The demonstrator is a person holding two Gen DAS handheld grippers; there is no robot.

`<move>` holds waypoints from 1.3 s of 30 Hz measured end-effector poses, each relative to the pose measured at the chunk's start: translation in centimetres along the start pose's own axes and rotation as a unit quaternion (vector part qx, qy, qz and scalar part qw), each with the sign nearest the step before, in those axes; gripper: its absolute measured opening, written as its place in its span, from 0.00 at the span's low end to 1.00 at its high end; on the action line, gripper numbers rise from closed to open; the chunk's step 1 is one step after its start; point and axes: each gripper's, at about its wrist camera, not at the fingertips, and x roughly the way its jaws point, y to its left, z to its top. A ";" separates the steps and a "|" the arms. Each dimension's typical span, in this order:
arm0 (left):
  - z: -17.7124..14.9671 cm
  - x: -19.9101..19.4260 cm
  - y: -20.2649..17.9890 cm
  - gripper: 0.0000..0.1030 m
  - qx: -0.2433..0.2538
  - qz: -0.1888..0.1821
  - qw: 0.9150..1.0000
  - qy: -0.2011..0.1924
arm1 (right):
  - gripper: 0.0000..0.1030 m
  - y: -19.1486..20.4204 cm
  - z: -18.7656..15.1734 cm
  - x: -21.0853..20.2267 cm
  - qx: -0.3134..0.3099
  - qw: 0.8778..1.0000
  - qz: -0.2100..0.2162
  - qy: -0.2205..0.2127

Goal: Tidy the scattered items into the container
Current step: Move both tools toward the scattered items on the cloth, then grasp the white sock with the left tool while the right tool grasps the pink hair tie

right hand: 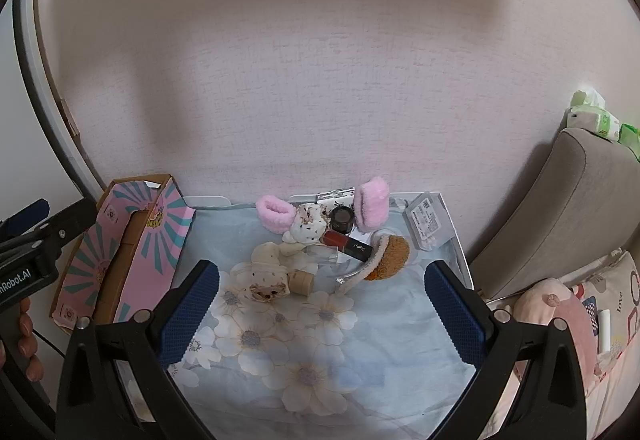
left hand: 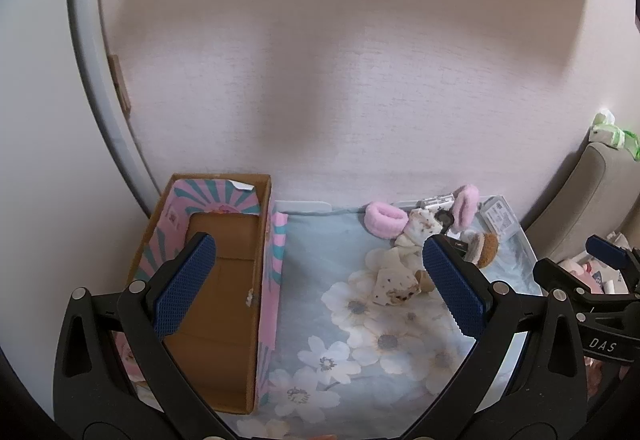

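Both claws hang wide open and empty above the floral cloth [right hand: 360,340]. The left claw [left hand: 320,288] sits over the box [left hand: 224,280], a pink-striped carton with a bare cardboard floor, standing at the cloth's left edge against the wall. The right claw [right hand: 322,312] faces the clutter near the wall: two pink scrunchies [right hand: 274,214], speckled cloth bits [right hand: 308,224], a red lipstick [right hand: 346,242], a dark jar [right hand: 342,218], a cork [right hand: 301,282], a brown puff [right hand: 394,252], and a clear case [right hand: 428,220]. A grey cushion [right hand: 560,208] borders the right.
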 end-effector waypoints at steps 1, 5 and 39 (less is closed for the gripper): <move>0.0 0.0 0.0 1.00 -0.001 -0.001 1.000 0.001 | 0.99 0.1 0.0 0.0 0.000 1.000 0.000 0.000; -0.1 0.0 -0.4 1.00 0.000 -0.003 1.000 0.002 | 0.99 -0.1 0.0 0.0 0.000 1.000 0.000 0.001; -6.8 17.6 -7.6 0.94 -0.023 -0.058 0.985 0.159 | 0.99 -10.1 3.9 12.3 -0.100 0.992 0.067 0.028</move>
